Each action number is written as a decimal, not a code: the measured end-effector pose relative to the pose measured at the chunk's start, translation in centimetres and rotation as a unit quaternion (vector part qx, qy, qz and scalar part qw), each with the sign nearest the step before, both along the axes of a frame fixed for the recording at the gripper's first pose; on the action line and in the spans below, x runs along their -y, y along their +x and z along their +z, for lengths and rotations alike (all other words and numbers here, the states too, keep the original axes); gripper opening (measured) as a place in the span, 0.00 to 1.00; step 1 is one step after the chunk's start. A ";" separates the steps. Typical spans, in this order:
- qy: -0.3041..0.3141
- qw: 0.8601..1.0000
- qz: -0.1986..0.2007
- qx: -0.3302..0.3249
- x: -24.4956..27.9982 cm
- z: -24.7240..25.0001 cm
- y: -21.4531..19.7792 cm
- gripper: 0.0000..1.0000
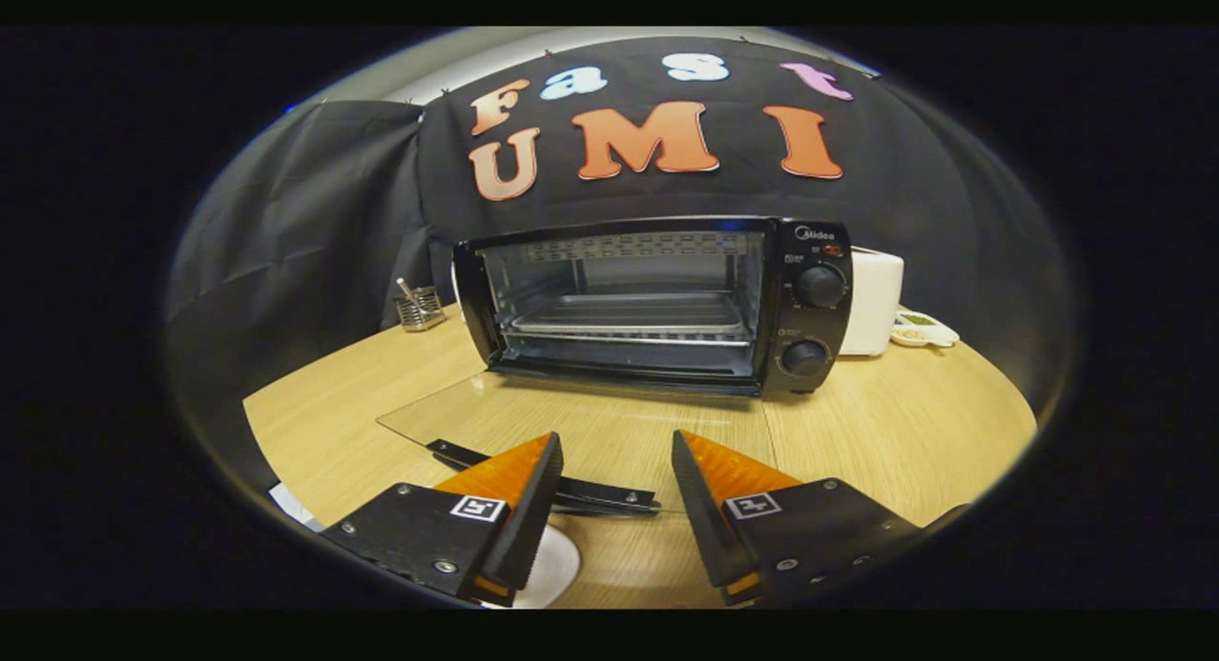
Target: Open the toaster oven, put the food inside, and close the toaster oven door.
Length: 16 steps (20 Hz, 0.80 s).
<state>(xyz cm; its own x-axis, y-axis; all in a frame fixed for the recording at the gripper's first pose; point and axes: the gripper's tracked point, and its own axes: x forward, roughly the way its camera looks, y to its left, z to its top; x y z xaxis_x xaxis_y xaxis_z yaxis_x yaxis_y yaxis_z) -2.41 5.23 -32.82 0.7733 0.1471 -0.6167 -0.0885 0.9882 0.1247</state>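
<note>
The black toaster oven [657,304] stands at the back of the wooden table [886,432] with its cavity exposed. A metal rack [633,313] sits inside with nothing on it. Its glass door [571,418] lies folded down flat toward me. The door's black handle [590,494] runs just behind my fingertips. My gripper [615,442] hovers above the door's near edge, open, with nothing between its fingers. A white plate [557,566] peeks out below the left finger; whatever is on it is hidden.
Two knobs [821,286] sit on the oven's right panel. A white appliance [871,299] and a small white dish [919,330] stand to the oven's right. A wire utensil holder [419,309] is at its left. The table's round edge curves near both sides.
</note>
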 end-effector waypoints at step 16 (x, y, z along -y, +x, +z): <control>0.057 0.996 0.054 0.038 -4.2 5.6 -7.6 0.82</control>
<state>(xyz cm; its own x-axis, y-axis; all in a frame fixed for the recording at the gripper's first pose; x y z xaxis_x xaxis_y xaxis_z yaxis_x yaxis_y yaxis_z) -9.99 9.45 -27.23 0.7928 0.2983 -0.5315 -0.2077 0.9521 0.2245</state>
